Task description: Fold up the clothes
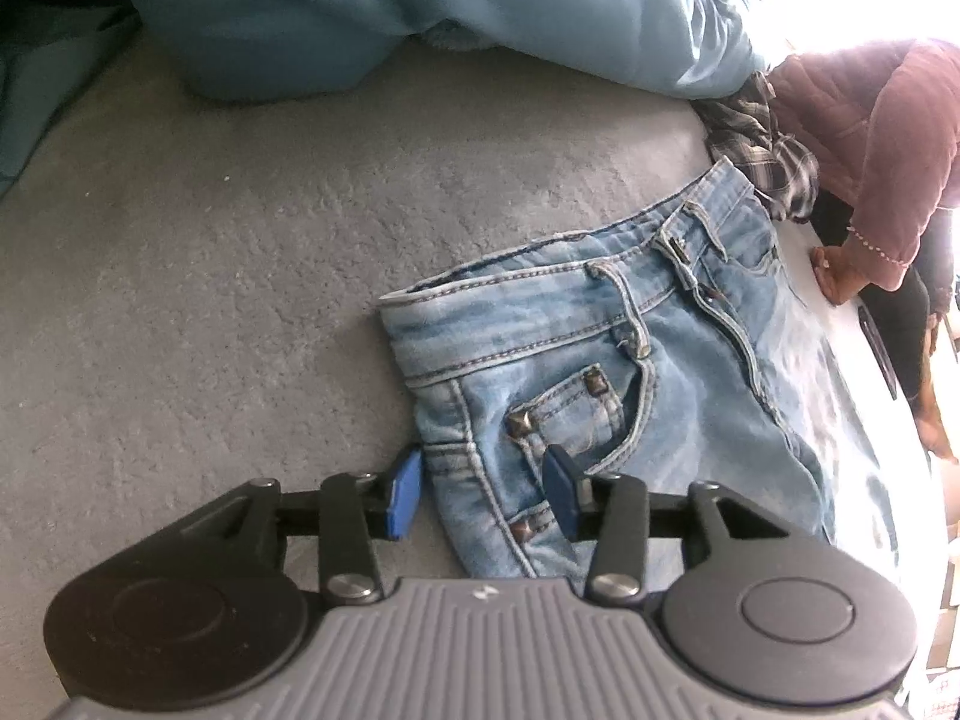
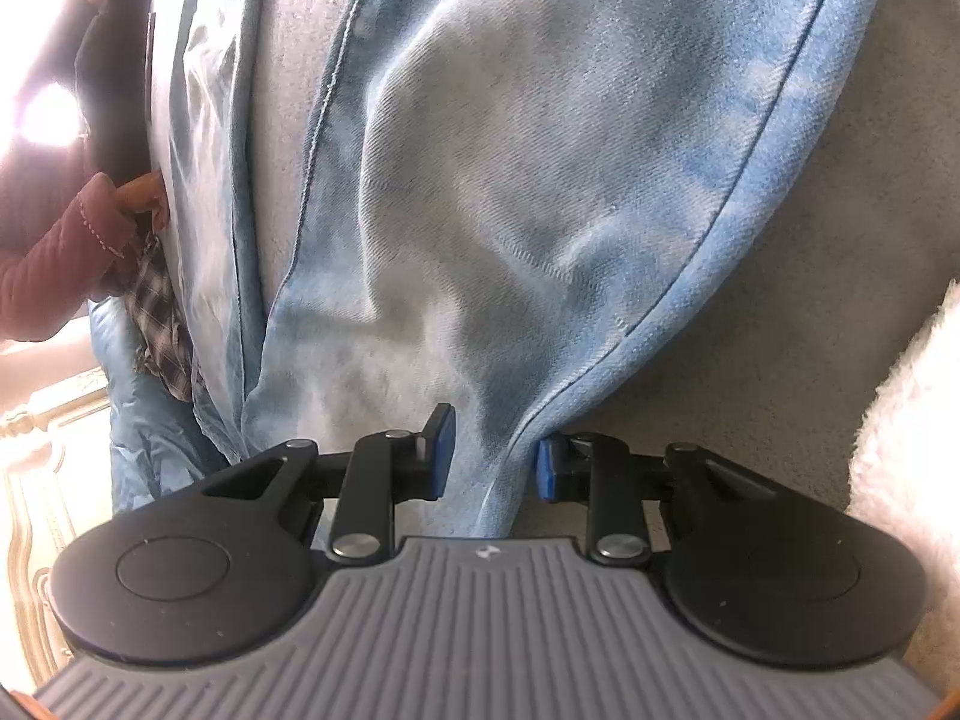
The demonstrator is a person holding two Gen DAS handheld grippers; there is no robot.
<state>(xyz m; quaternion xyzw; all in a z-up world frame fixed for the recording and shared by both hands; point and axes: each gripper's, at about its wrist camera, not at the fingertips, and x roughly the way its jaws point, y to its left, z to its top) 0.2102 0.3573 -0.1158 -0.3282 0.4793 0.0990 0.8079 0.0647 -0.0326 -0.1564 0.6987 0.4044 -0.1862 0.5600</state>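
Observation:
A pair of light blue jeans [image 1: 600, 360] lies on a grey fuzzy surface [image 1: 210, 240], waistband up and the studded coin pocket near me. My left gripper [image 1: 483, 489] straddles the hip edge of the jeans. One blue pad sits just off the side seam and the other rests on the pocket, with a gap showing, so it is open. In the right wrist view a faded leg of the jeans [image 2: 540, 180] runs away from me. My right gripper [image 2: 493, 461] is shut on a bunched fold of that leg, and the seam runs into the right pad.
A light blue padded garment [image 1: 360, 0] is heaped at the far side. A plaid cloth [image 1: 762, 144] lies by the waistband. A person's maroon quilted sleeve [image 1: 888, 138] and hand [image 1: 834, 276] are at the right. A white fluffy item [image 2: 912, 420] lies right of the leg.

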